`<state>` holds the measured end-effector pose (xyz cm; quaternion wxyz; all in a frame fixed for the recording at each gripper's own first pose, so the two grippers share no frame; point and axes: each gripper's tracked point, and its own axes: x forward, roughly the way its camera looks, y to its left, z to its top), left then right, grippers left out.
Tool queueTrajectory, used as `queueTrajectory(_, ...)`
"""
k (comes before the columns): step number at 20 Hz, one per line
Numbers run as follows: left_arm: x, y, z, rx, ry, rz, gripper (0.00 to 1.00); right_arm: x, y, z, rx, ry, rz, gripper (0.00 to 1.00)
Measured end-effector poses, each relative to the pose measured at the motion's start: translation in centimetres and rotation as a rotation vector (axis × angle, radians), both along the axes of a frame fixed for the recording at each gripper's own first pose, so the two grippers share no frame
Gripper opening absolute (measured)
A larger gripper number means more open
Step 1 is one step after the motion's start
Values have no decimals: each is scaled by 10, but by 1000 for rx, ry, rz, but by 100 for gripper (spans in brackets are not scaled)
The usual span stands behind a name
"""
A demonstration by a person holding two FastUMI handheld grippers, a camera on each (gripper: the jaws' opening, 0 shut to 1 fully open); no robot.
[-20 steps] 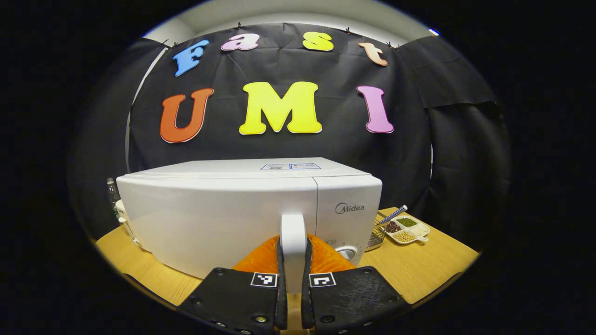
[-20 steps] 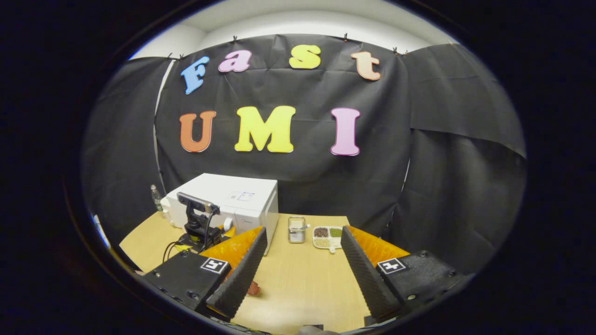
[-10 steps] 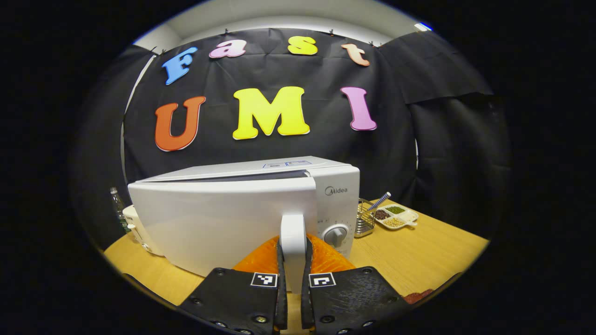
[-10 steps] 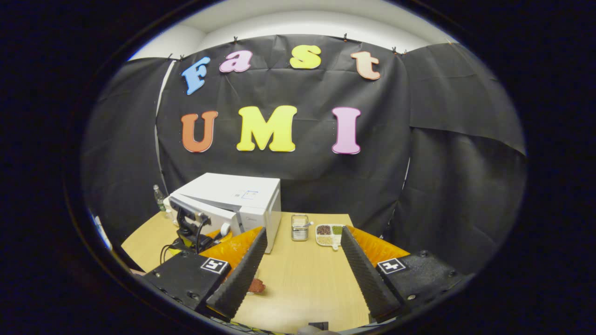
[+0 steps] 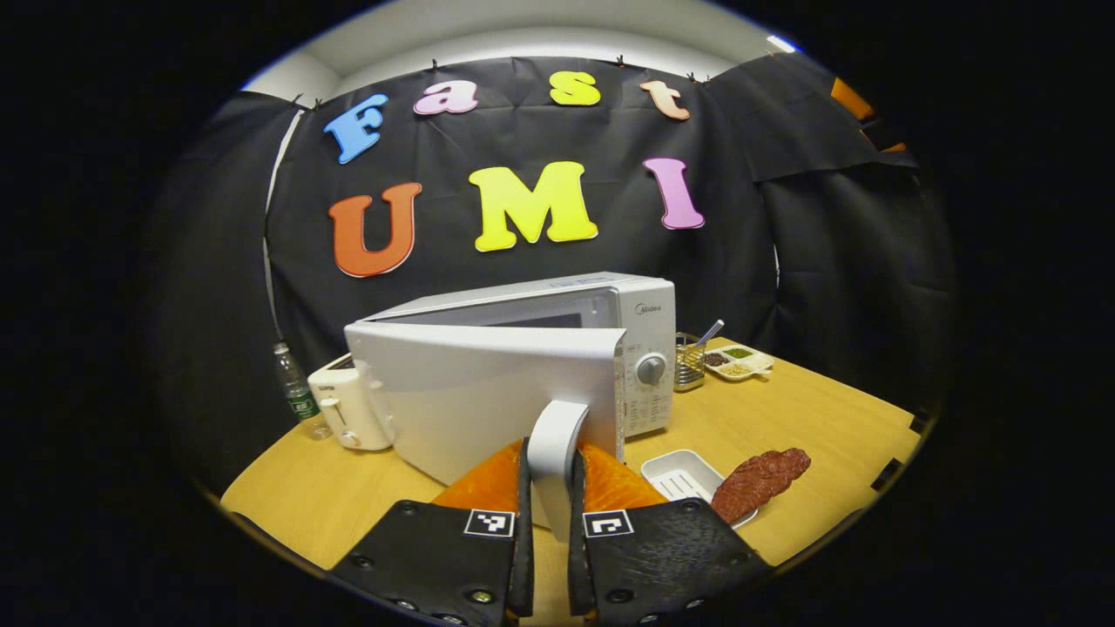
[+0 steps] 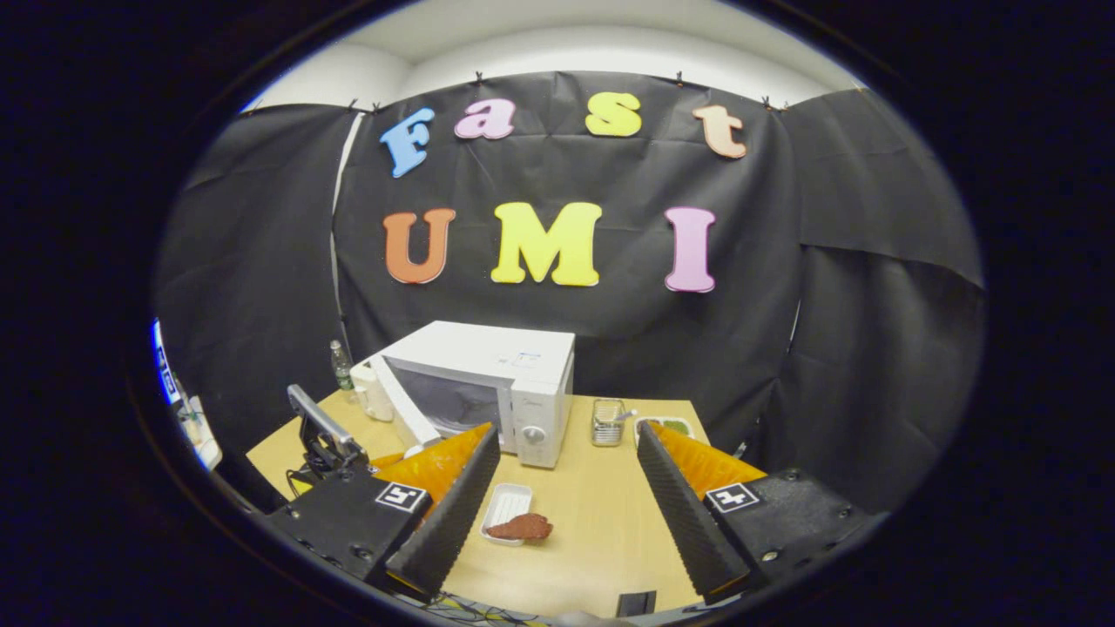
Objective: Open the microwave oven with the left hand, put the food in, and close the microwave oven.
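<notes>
Microwave oven (image 5: 645, 322) stands white and boxy at the back of the wooden table (image 5: 810, 418) in the left gripper view, its smooth door (image 5: 488, 392) swung partly open toward the camera. The left gripper (image 5: 548, 531) is clamped on the door's upright white handle (image 5: 554, 453), both fingers pressing its sides. Just right of the gripper lies a lumpy, dark red piece of meat (image 5: 760, 483), resting partly on a shallow white rectangular tray (image 5: 675, 475). A white toaster (image 5: 348, 409) and a clear bottle (image 5: 294, 392) stand left of the oven; a wire basket (image 5: 688, 361) and a divided dish (image 5: 739, 361) stand to its right.

In the right gripper view, the right gripper (image 6: 566, 514) hangs wide open with ridged inner faces, holding nothing. The meat (image 6: 520, 527) lies on the tray (image 6: 505, 503) between its fingers, with the open oven (image 6: 514, 383) farther back.
</notes>
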<state>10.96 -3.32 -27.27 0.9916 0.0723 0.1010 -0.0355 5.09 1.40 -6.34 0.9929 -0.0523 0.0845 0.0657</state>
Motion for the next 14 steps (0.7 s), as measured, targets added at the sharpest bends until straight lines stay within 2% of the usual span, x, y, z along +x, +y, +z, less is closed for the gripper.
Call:
queueTrajectory(1,-9,9,0,4,4,19,14,-6,7,-2,0,1,9,95)
queueTrajectory(3,-24,24,-1,8,14,46,18,-17,16,-3,-1,-7,18,95)
queueTrajectory(4,-29,34,0,21,10,58,29,-22,16,-3,-10,-19,8,95)
queueTrajectory(5,-33,47,0,36,9,83,28,-28,16,0,-18,-35,2,94)
queueTrajectory(6,-37,60,0,39,13,100,42,-33,21,-1,-23,-44,4,94)
queueTrajectory(7,-39,68,-1,30,19,115,60,-38,22,0,-28,-55,3,94)
queueTrajectory(8,-42,78,0,23,26,131,74,-44,23,0,-29,-59,1,100)
queueTrajectory(9,-46,82,0,16,35,131,79,-48,25,-2,-25,-59,4,94)
queueTrajectory(10,-50,87,1,22,36,138,95,-51,28,-4,-23,-57,4,100)
queueTrajectory(12,-60,98,8,47,18,145,95,-56,31,-8,-14,-49,4,100)
queueTrajectory(13,-65,103,9,53,14,147,88,-58,34,-9,-7,-45,9,100)
queueTrajectory(14,-71,110,8,52,14,151,94,-60,37,-11,-2,-42,11,100)
